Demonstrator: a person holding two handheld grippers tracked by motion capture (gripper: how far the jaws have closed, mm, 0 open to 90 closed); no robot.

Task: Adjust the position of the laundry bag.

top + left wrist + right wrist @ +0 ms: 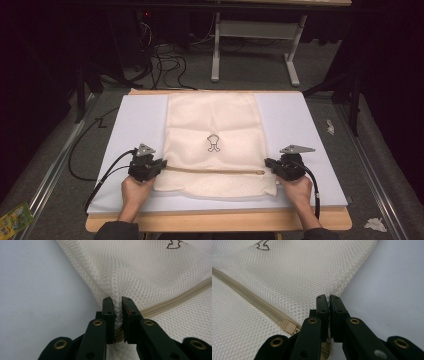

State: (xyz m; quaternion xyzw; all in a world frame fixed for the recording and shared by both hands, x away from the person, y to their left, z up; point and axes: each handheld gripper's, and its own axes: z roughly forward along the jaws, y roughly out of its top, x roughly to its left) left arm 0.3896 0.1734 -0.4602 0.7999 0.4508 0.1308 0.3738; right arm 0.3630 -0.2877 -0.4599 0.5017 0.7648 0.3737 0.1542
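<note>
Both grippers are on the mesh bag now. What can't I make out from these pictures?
- Zipper pull: high view, too small.
- Left gripper view: zipper end hidden behind the jaws clamping the mesh bag.
- Right gripper view: pinched fabric hidden between the jaws.
- Logo: cut off in both gripper views.

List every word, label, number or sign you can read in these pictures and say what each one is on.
No readable word or number.
Mesh bag: a small dark outline emblem, a sign with no letters; its lower edge also shows in the left gripper view and the right gripper view.
Green and yellow packet on the floor at the lower left: its print is too small and blurred to read.
</note>
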